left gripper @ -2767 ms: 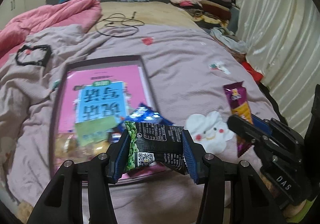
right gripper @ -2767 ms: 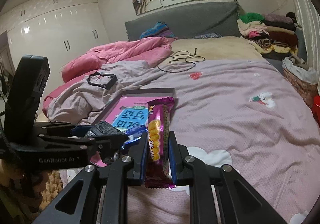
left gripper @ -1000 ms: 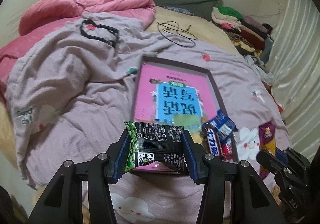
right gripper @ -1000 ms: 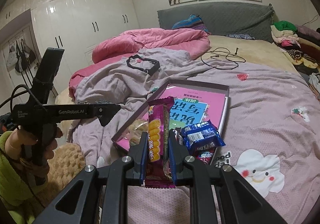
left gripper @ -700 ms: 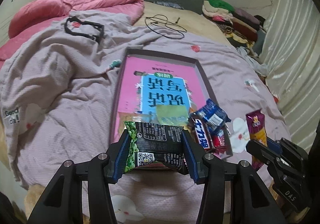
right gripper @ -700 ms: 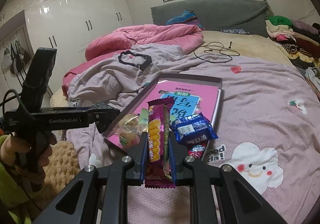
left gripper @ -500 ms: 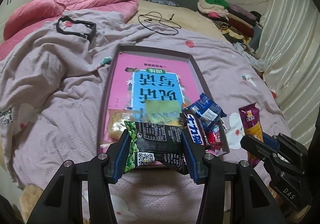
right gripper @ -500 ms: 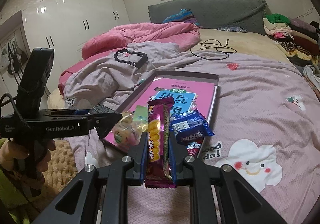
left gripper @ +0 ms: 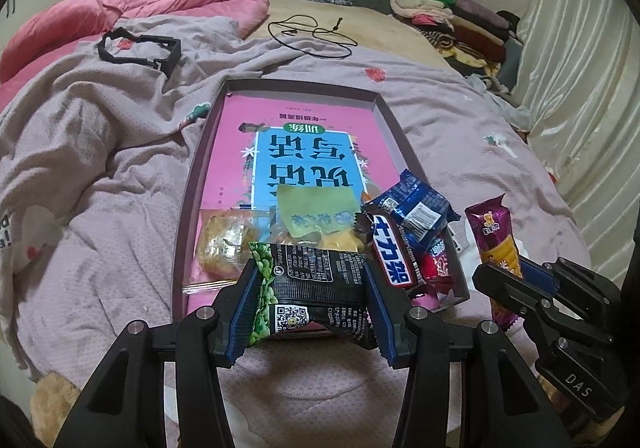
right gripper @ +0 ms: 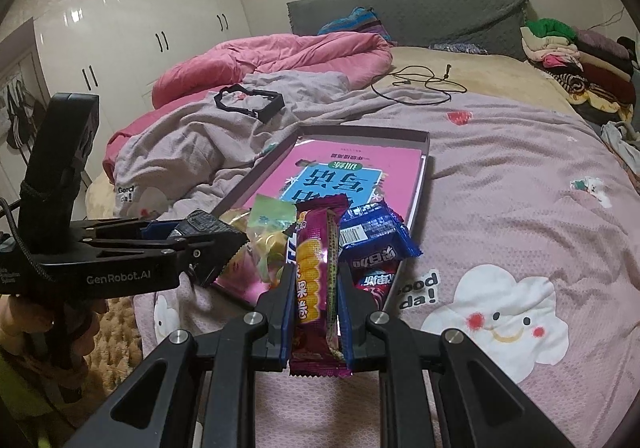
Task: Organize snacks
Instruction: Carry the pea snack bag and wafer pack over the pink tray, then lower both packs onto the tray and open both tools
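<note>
While the shallow box now lies closer than a second ago, the left gripper still clamps a black-and-green snack bag (QR code showing) over its near edge. The right gripper, nearly closed, pinches a purple wafer bar. "GenRobot.AI" marks the left tool; the lilac bedspread reads "good da!".

left wrist — steep, close over tray | right wrist — shallower, rightward | shared: tray
</note>
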`<state>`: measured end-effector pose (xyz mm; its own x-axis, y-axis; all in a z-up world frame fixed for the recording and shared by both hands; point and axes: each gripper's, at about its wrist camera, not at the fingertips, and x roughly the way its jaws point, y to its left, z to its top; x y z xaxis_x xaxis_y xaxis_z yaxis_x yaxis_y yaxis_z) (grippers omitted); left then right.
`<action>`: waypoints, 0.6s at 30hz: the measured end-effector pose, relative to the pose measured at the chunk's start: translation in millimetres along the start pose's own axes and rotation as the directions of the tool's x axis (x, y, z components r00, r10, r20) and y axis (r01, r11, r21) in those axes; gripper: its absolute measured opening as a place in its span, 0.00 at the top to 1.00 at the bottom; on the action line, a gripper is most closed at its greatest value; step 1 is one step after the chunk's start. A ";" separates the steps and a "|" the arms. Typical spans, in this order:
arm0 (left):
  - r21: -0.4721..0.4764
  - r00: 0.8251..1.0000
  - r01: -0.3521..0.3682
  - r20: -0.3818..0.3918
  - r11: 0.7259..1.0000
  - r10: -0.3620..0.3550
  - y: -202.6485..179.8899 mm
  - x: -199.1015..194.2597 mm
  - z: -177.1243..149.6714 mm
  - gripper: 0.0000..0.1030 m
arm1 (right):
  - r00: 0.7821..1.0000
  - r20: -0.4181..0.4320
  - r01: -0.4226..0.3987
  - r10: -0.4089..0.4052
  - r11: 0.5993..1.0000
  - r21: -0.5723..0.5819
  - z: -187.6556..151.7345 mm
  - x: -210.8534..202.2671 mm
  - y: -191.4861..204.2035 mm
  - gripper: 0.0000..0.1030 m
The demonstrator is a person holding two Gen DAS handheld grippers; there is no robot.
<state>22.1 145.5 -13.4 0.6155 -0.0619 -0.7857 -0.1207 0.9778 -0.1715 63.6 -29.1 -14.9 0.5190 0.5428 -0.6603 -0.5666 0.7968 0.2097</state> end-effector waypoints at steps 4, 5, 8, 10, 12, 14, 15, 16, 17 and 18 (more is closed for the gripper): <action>0.007 1.000 -0.007 0.009 1.000 0.007 0.0 4.8 -0.7 0.50 | 1.000 -0.005 0.004 -0.004 1.000 -0.001 -2.0 2.4 -1.0 0.82; 0.008 1.000 -0.007 0.012 1.000 0.006 -0.1 5.8 -0.8 0.50 | 1.000 -0.004 0.005 -0.005 1.000 -0.002 -2.0 3.2 -1.0 0.82; 0.008 1.000 -0.006 0.020 1.000 0.006 -1.4 9.8 -1.6 0.49 | 1.000 -0.009 0.004 -0.004 1.000 -0.005 -2.2 6.0 -0.8 0.82; 0.017 1.000 -0.008 0.026 1.000 0.008 -3.0 12.2 -1.9 0.49 | 1.000 -0.012 0.002 -0.002 1.000 -0.006 -2.6 8.9 -0.5 0.82; 0.026 0.999 -0.017 0.033 1.000 0.016 -4.6 14.3 -2.1 0.49 | 1.000 -0.017 0.009 -0.009 1.000 -0.013 -3.1 12.7 0.2 0.82; 0.029 0.999 -0.013 0.036 0.999 0.012 -4.9 16.2 -1.4 0.49 | 1.000 -0.021 0.009 -0.009 1.000 -0.016 -3.6 15.4 1.1 0.82; 0.030 0.999 -0.015 0.036 0.999 0.014 -5.2 17.0 -1.2 0.49 | 1.000 -0.023 0.014 -0.014 1.000 -0.018 -3.8 17.0 1.2 0.82; 0.032 0.999 -0.016 0.037 0.999 0.015 -5.4 18.1 -1.1 0.49 | 1.000 -0.025 0.015 -0.016 1.000 -0.021 -3.9 18.2 1.5 0.82; 0.035 0.999 -0.017 0.036 0.999 0.016 -5.7 18.9 -1.4 0.49 | 1.000 -0.026 0.016 -0.017 1.000 -0.022 -3.8 18.9 1.6 0.82; 0.037 0.999 -0.018 0.035 0.999 0.017 -6.0 19.7 -1.8 0.49 | 0.999 -0.028 0.019 -0.019 1.000 -0.023 -3.4 20.3 2.0 0.82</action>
<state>33.5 138.0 -28.9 0.6403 -0.0384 -0.7672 -0.1026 0.9855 -0.1349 70.8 -17.4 -30.3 0.5120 0.5198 -0.6838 -0.5717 0.8004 0.1804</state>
